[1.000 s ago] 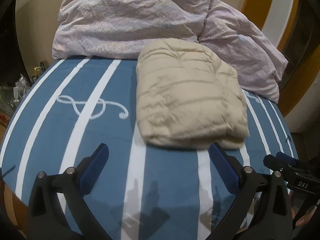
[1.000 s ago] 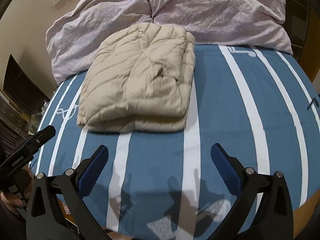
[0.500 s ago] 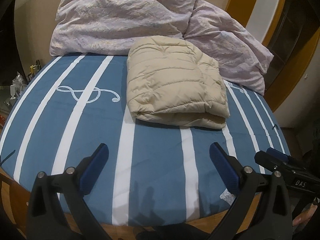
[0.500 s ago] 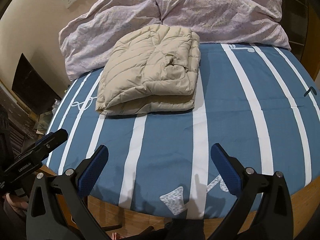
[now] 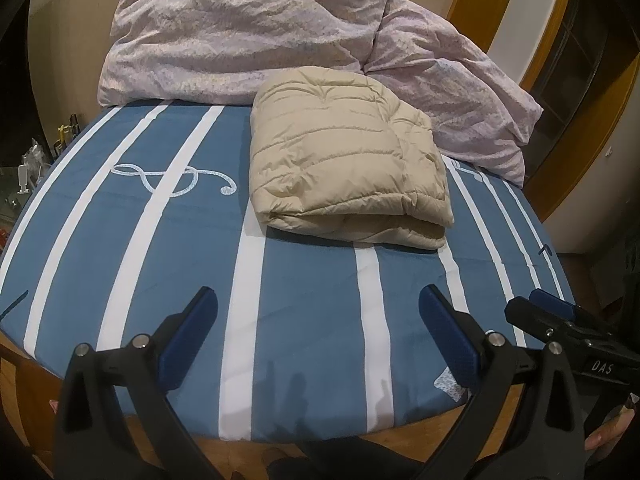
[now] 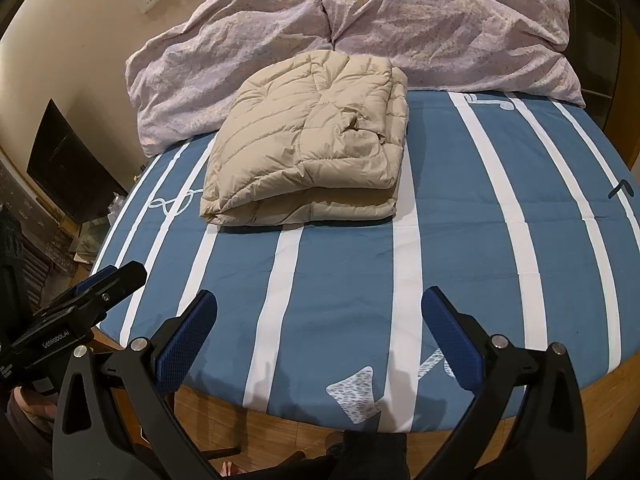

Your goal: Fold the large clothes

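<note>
A beige quilted puffer jacket (image 5: 344,164) (image 6: 312,148) lies folded into a thick rectangle on the blue bed sheet with white stripes (image 5: 304,300) (image 6: 348,272). My left gripper (image 5: 318,312) hangs open over the bed's near edge, well short of the jacket, with nothing between its blue pads. My right gripper (image 6: 320,316) is likewise open and empty, back over the foot of the bed. The right gripper's tip (image 5: 548,312) shows at the lower right of the left wrist view; the left gripper's tip (image 6: 108,280) shows at the left of the right wrist view.
A crumpled lilac duvet (image 5: 248,36) (image 6: 360,28) is heaped behind the jacket against the wall. The wooden bed frame (image 5: 304,448) (image 6: 616,384) shows below the sheet's edge. Dark shelving (image 6: 68,172) stands left of the bed; a wood-framed doorway (image 5: 580,120) is to the right.
Both grippers have drawn back from the folded jacket toward the foot of the bed, so more sheet and the bed frame now show. The jacket has stayed put.
</note>
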Motion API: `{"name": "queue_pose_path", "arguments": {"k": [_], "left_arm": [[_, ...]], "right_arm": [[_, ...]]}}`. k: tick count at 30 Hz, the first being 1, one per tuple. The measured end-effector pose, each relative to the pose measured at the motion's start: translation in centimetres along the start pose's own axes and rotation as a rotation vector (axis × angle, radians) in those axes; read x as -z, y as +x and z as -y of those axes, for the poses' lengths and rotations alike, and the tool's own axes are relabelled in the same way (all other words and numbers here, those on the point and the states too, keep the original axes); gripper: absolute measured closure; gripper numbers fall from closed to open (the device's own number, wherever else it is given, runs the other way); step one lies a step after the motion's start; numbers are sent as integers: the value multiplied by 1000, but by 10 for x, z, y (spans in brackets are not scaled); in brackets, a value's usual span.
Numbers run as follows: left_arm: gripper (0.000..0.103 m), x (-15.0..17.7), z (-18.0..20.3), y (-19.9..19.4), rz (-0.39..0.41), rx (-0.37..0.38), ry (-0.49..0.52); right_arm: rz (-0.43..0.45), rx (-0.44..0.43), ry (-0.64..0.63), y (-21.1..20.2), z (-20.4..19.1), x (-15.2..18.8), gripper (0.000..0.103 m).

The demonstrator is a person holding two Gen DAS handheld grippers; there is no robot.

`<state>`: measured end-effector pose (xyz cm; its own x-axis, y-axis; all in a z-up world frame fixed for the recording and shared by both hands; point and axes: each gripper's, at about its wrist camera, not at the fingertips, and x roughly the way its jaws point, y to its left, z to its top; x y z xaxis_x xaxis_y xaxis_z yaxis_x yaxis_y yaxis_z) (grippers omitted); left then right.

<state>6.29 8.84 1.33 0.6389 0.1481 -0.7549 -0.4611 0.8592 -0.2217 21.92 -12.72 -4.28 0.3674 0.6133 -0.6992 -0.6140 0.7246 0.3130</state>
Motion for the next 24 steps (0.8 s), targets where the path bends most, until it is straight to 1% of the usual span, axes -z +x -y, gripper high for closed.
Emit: {"name": "queue_pose_path", "arguments": {"k": [24], "left_arm": [[3,0,1,1,-3,1,-2]], "right_arm": [[-1,-3,3,-1,1,1,1]]}}
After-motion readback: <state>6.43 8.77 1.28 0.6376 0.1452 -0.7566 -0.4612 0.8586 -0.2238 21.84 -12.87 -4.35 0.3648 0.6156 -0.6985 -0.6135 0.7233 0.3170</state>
